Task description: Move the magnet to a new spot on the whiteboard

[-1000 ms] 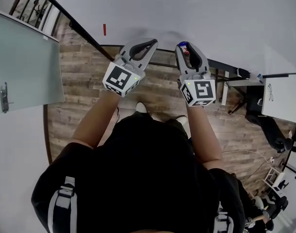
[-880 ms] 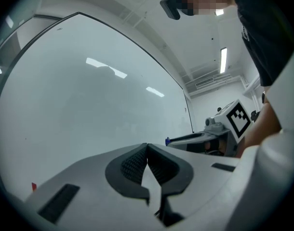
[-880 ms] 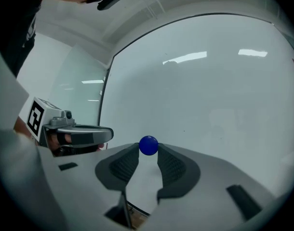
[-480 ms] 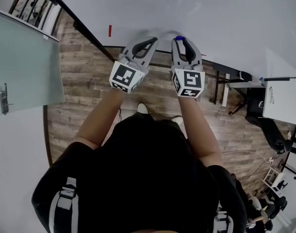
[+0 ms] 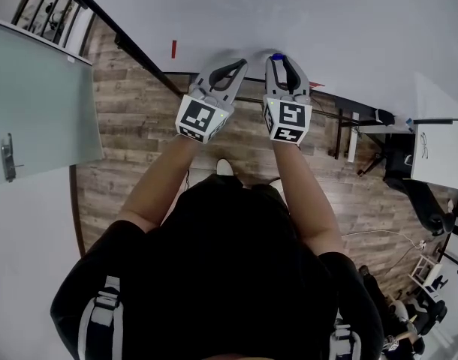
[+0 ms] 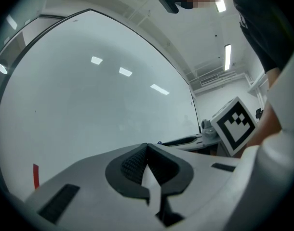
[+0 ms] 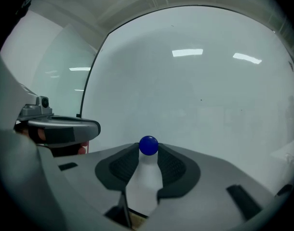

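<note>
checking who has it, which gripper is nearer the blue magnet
Right. The right gripper is shut on the magnet, held at its tips. The left gripper is shut and empty, off to the magnet's left.

Ceiling strip lights (image 6: 227,57) reflect as glare patches on the whiteboard (image 6: 89,105); fisheye edges darken.

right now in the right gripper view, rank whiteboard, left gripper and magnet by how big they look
1. whiteboard, fills most of the view
2. left gripper, only partly in frame and nearer the camera than the board
3. magnet, a small blue ball
</note>
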Demonstrator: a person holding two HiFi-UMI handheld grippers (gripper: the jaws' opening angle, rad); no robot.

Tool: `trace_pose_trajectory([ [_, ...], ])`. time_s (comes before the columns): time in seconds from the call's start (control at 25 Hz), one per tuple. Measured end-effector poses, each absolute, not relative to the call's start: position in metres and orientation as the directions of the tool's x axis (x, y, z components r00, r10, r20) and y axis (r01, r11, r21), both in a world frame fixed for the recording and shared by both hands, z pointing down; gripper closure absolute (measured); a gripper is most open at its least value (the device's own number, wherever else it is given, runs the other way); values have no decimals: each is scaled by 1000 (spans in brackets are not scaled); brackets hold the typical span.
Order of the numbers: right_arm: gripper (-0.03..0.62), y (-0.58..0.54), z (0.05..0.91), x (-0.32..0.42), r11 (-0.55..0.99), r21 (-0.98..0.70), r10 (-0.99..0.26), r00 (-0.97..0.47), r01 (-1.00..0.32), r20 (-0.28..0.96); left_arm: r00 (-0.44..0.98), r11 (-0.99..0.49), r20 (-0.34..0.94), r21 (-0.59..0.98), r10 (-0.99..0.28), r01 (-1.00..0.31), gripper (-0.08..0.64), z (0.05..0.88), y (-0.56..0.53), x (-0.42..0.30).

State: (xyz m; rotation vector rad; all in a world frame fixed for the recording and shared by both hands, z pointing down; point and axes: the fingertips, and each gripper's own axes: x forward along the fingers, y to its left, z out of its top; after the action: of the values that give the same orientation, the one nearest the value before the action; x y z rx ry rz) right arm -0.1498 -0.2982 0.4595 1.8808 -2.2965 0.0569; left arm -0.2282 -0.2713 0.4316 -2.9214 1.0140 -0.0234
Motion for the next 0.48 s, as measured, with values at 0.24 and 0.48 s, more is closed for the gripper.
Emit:
trace_pose_trajectory([
  [0.24, 474, -310, 473, -144, 160, 66, -973, -146, -985, 177, 791, -790, 20, -53, -612, -610, 555, 444, -279, -227],
  [0.48, 474, -320, 479, -142, 140, 55, -974, -127, -989, 186, 799, -799, 38, -51, -601, -599, 555, 451, -282, -228],
])
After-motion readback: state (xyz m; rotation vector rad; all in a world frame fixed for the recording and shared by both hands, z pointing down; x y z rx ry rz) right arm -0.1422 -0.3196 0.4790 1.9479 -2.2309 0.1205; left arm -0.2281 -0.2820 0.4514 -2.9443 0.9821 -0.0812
